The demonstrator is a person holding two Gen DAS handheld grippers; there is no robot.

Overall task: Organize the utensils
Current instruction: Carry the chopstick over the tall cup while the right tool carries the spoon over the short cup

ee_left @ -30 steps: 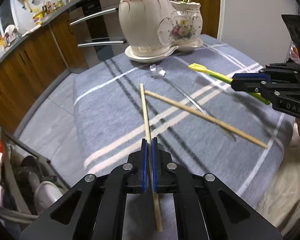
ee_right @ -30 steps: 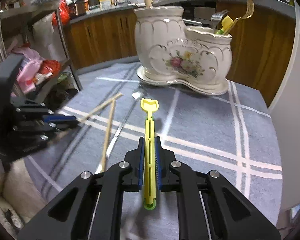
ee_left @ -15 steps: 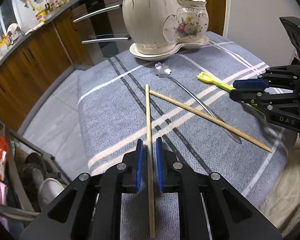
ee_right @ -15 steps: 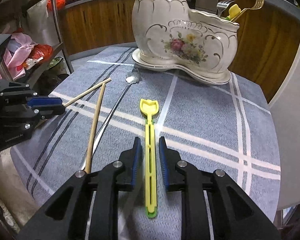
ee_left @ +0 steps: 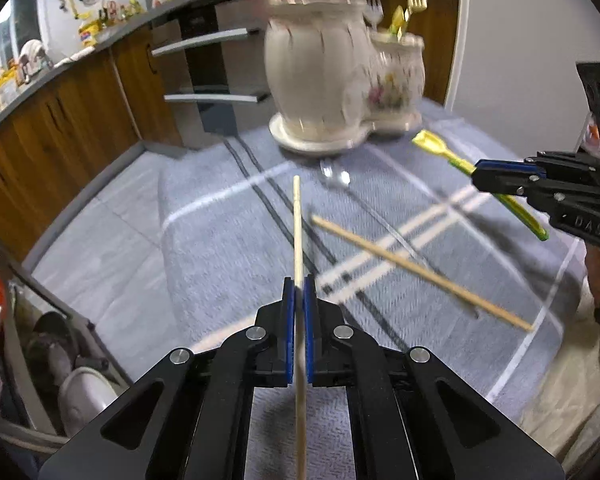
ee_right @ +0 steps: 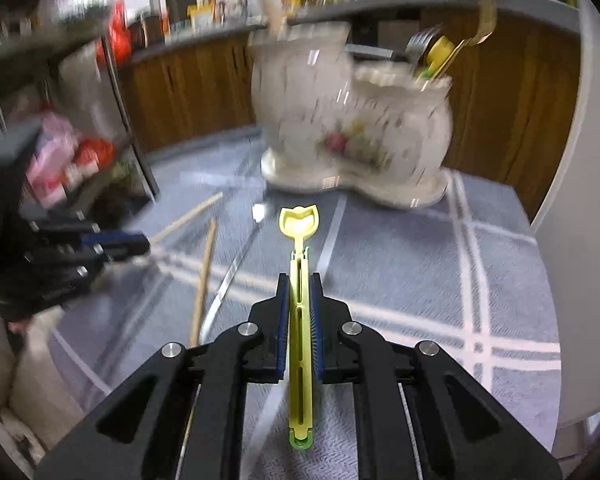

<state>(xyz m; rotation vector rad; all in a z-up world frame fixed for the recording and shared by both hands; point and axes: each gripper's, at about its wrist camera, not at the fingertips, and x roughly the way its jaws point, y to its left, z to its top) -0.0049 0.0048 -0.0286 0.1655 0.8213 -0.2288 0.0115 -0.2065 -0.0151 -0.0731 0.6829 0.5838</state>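
In the left wrist view, a chopstick point(ee_left: 297, 240) is clamped between the pads of the left claw point(ee_left: 299, 292), its tip pointing ahead above the worktop point(ee_left: 220, 240); a second chopstick point(ee_left: 420, 272) lies on the cloth to the right, apart from the claw. In the right wrist view, a yellow utensil point(ee_right: 300, 304) is clamped in the right claw point(ee_right: 299, 292), its head aimed towards the ceramic holder point(ee_right: 352, 128).

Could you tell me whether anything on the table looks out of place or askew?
Yes: one chopstick lies loose, slanting across the striped cloth, over a metal spoon, not standing in the holder. Each hand-held gripper has an utensil: left a chopstick, right a yellow scoop.
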